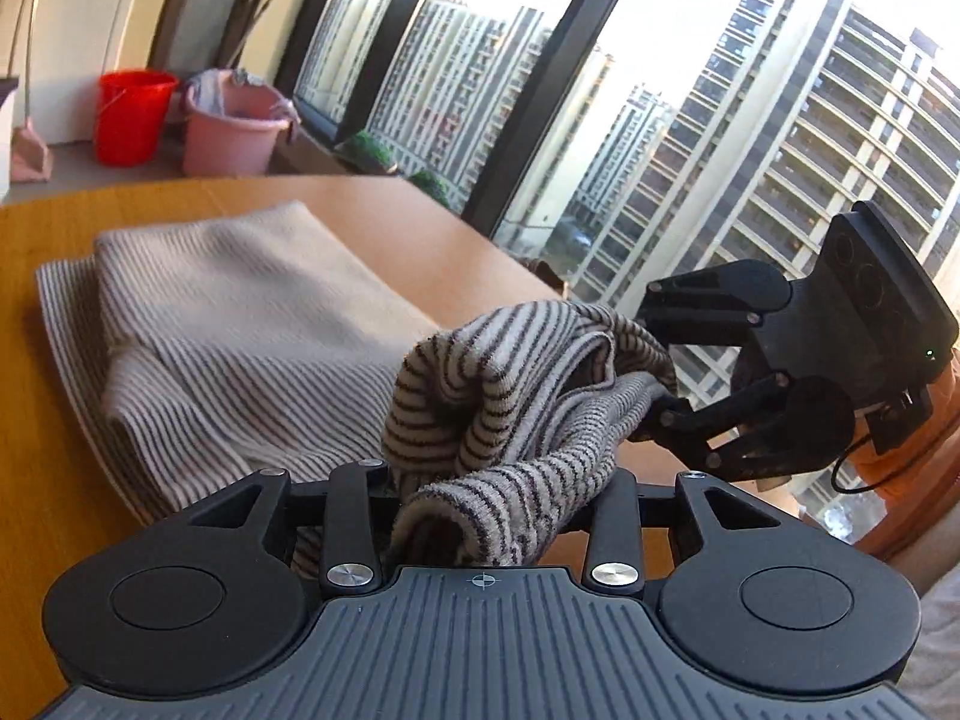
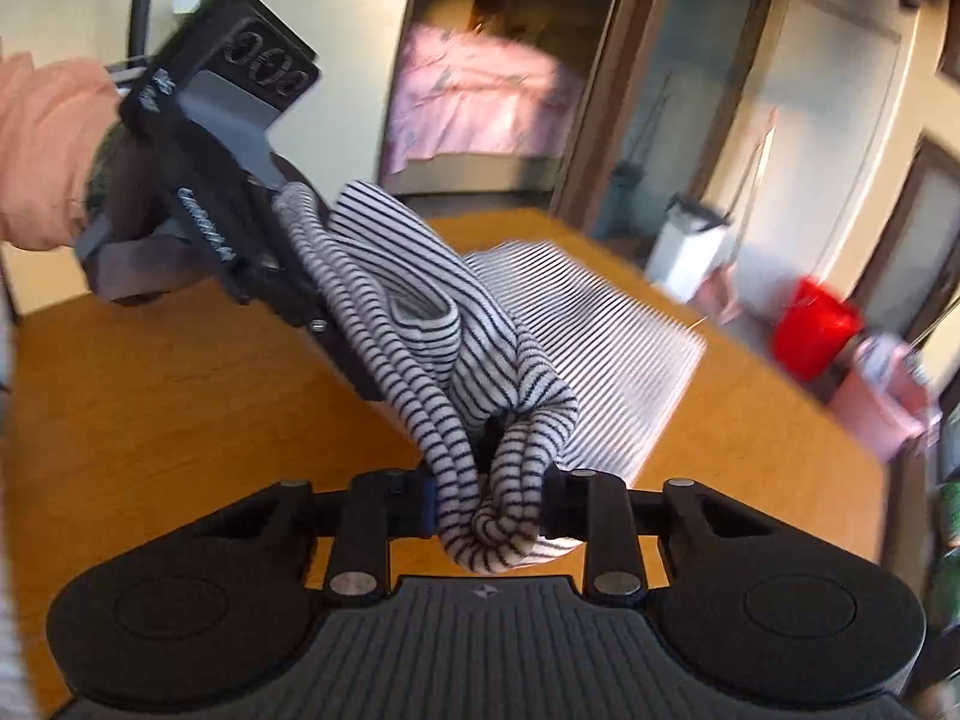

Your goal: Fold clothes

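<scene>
Striped cloth (image 1: pixel 510 396) is clamped in both my left fingers (image 1: pixel 492 480) and right fingers (image 2: pixel 489 498), bunched between them above the desk (image 2: pixel 180 390). Step: mid-fold lift. Next, I judge, spread and lay it flat. Count: one held garment, one folded garment (image 1: pixel 228 324) ahead.

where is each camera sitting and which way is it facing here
Left wrist: sits on the left tongs, facing the windows across the wooden table; the right tongs show.
Right wrist: sits on the right tongs, facing indoors toward a doorway; the left tongs and a pink sleeve show.
Shared: the striped garment held by both tongs, the table, the red bucket.
</scene>
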